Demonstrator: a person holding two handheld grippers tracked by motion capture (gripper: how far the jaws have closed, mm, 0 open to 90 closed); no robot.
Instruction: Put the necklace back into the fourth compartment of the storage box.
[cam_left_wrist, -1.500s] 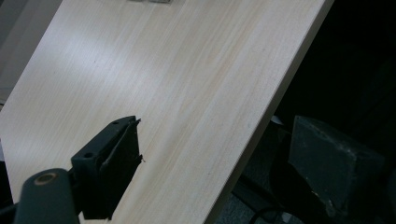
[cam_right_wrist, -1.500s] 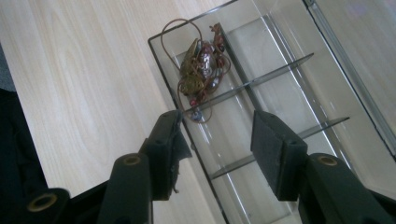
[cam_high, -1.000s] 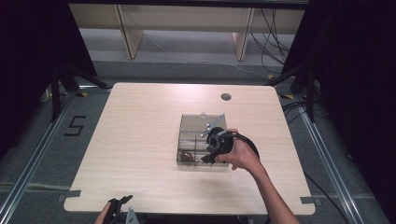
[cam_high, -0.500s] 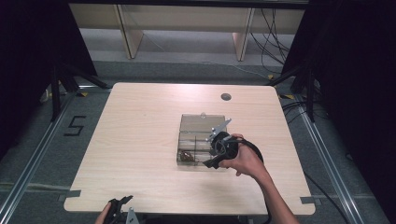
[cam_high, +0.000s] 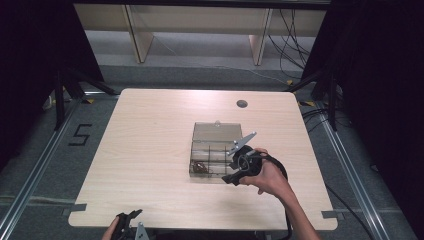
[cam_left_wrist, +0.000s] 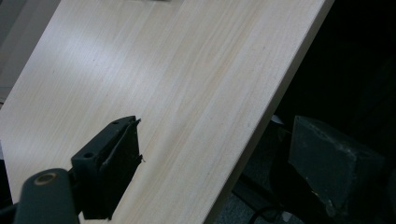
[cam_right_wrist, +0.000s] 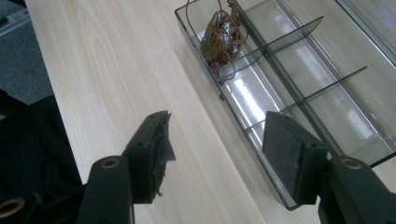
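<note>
a clear plastic box (cam_high: 216, 150) with dividers is seen near the middle of the light wooden table (cam_high: 150, 150), its lid swung open toward the far side. a small tangle of brown wire and beads (cam_high: 201, 168) is kept in the near left compartment of the box as the high view shows it; the other compartments are seen bare.

the right gripper (cam_high: 231, 179) is held by the right hand (cam_high: 267, 175) just beside the near right corner of the box. in the right gripper view, its jaws are spread apart and have just been opening, with nothing caught between them: one pad is placed over the bare table, the other over the near wall of the box (cam_right_wrist: 299, 116). the tangle (cam_right_wrist: 219, 37) is seen well ahead of the jaws, in a corner compartment, untouched.

the left gripper (cam_high: 131, 220) is held low at the near edge of the table, well apart from the box. in the left gripper view its jaws are released and wide, one over the table (cam_left_wrist: 163, 84), the other past the table's edge, with nothing between them.
</note>
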